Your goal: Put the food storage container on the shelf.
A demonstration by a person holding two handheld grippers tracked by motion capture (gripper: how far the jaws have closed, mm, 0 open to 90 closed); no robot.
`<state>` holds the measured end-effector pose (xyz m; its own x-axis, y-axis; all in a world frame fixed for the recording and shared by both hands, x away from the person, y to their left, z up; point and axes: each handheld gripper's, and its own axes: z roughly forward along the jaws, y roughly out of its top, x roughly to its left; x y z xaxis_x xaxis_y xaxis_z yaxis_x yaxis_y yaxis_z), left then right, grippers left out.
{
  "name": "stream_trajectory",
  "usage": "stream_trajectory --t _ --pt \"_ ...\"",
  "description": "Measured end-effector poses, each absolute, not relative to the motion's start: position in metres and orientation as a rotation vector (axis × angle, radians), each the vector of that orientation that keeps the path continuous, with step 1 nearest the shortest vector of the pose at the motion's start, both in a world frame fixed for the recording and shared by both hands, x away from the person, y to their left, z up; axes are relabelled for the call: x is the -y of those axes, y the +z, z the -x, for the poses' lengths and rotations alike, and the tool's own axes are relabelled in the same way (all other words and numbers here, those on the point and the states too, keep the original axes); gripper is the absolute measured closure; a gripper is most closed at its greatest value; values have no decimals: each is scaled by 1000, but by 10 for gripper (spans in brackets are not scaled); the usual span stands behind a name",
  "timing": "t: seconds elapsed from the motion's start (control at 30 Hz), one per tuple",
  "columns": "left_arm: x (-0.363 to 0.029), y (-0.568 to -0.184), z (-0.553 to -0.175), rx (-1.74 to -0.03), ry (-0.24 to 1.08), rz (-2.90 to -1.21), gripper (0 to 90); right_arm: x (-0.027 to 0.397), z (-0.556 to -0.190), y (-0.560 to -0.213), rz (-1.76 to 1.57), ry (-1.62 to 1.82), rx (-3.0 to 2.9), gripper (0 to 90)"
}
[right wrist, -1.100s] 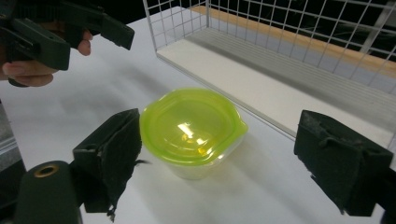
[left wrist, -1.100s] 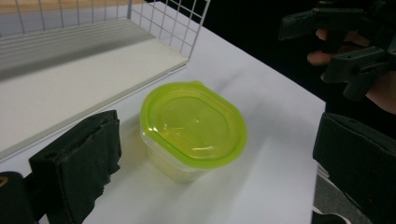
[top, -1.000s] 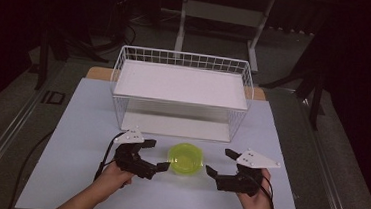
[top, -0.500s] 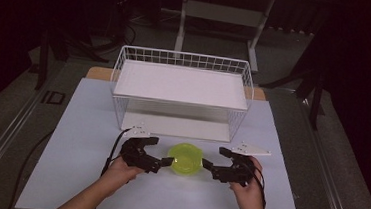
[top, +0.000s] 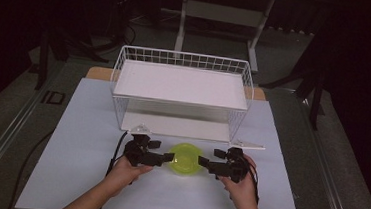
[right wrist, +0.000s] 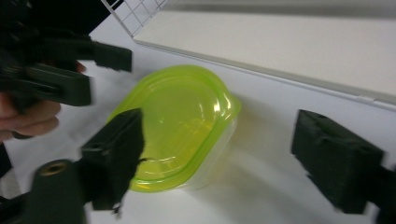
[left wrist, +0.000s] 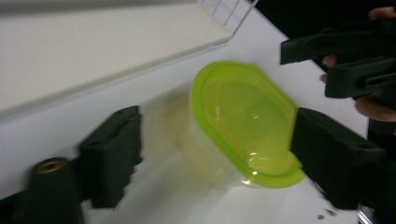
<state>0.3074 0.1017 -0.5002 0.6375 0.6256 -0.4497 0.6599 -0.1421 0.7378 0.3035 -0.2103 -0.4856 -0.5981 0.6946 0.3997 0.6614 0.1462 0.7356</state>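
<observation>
High view: lidded green container (top: 185, 158) sitting on bench (top: 81, 126) before wire basket (top: 182, 91), between my tools. Left tool (top: 168, 158) closing in around it, not gripping; right tool (top: 204, 162) gaping wide. Next: both squeezing evenly, lifting.

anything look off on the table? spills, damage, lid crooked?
Nothing stands out. The green-lidded container sits upright on the white mat in front of the wire basket, its lid seated flat, no spill around it. The left gripper and right gripper flank it, jaws apart.
</observation>
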Motion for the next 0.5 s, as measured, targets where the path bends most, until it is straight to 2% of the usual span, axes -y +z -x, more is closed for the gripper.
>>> stream_trajectory --t 0.13,0.17,0.27,0.3,0.37,0.5 --pt "-101 -504 -308 -1077 -91 -1835 323 208 -306 -488 -1435 1479 -2383 267" --pt "-100 -505 -307 -1082 -99 -1833 351 208 -306 -489 -1444 1466 -2389 315" --pt "-98 -505 -306 -1099 -108 -1849 404 206 -307 -490 -1443 1446 -2410 340" --pt "-97 -507 -305 -1106 -123 -1858 453 206 -308 -492 -1455 1448 -2419 383" --pt "-95 -509 -304 -1111 -137 -1852 508 205 -308 -493 -1455 1439 -2424 414" --pt "-93 -510 -304 -1107 -160 -1846 581 205 -309 -497 -1487 1444 -2449 505"
